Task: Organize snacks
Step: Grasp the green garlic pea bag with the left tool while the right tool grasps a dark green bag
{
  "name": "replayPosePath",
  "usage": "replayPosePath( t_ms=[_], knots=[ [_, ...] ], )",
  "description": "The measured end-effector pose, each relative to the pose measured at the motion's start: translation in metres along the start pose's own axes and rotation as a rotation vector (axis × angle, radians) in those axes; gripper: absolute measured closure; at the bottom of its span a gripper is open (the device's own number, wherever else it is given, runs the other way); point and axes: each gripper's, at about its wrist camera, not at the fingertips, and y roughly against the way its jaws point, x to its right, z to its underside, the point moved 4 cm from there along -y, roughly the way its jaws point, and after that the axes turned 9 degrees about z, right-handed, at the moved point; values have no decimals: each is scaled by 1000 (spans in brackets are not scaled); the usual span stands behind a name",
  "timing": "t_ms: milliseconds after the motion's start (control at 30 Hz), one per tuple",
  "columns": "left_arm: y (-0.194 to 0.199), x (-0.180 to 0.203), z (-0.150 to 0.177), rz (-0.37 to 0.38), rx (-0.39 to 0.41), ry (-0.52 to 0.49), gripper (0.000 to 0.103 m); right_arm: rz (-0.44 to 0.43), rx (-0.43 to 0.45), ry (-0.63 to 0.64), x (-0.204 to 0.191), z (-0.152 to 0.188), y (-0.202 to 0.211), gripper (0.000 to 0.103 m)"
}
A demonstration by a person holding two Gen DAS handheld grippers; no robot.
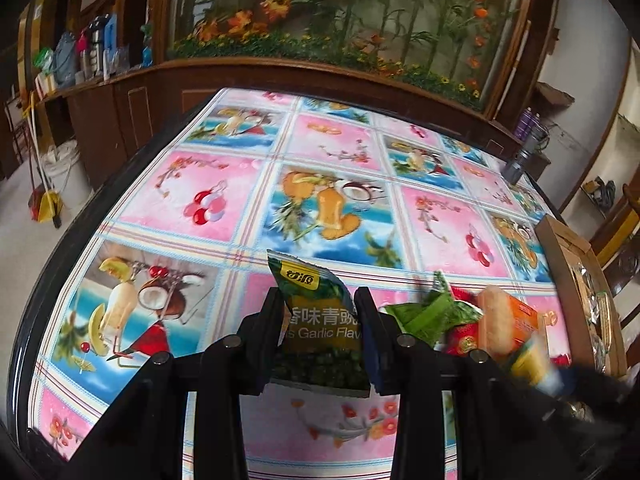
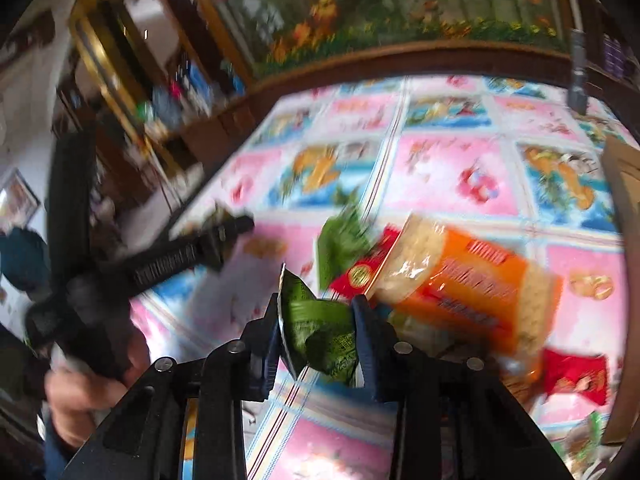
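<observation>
My left gripper [image 1: 318, 300] is shut on a green garlic-flavour pea packet [image 1: 316, 308] and holds it above the table. To its right lie a crumpled green packet [image 1: 432, 312], a red packet [image 1: 464, 336] and an orange noodle pack [image 1: 508, 320]. My right gripper [image 2: 316, 312] is shut on a small crumpled green packet [image 2: 320, 332]. Beyond it lie the orange noodle pack [image 2: 464, 284], a red packet [image 2: 364, 272] and another green packet [image 2: 344, 240]. The left gripper [image 2: 224, 232] shows at the left of the blurred right wrist view.
The table [image 1: 224, 184] has a pink and blue fruit-print cloth. A cardboard box [image 1: 576, 264] stands at its right edge. A grey bottle [image 1: 520, 156] stands at the far right corner. A wooden cabinet with a flower display [image 1: 320, 20] lies behind. Another red packet [image 2: 576, 376] lies lower right.
</observation>
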Motion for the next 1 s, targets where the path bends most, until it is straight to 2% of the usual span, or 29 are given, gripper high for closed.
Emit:
replayPosePath(
  t_ms=[133, 367, 1000],
  knots=[
    [1, 14, 2, 3, 12, -40, 68, 17, 100, -31, 19, -13, 19, 66],
    [1, 32, 8, -24, 21, -122, 68, -10, 106, -60, 20, -15, 28, 66],
    [0, 43, 11, -45, 30, -176, 68, -25, 138, -127, 31, -17, 35, 66]
  ],
)
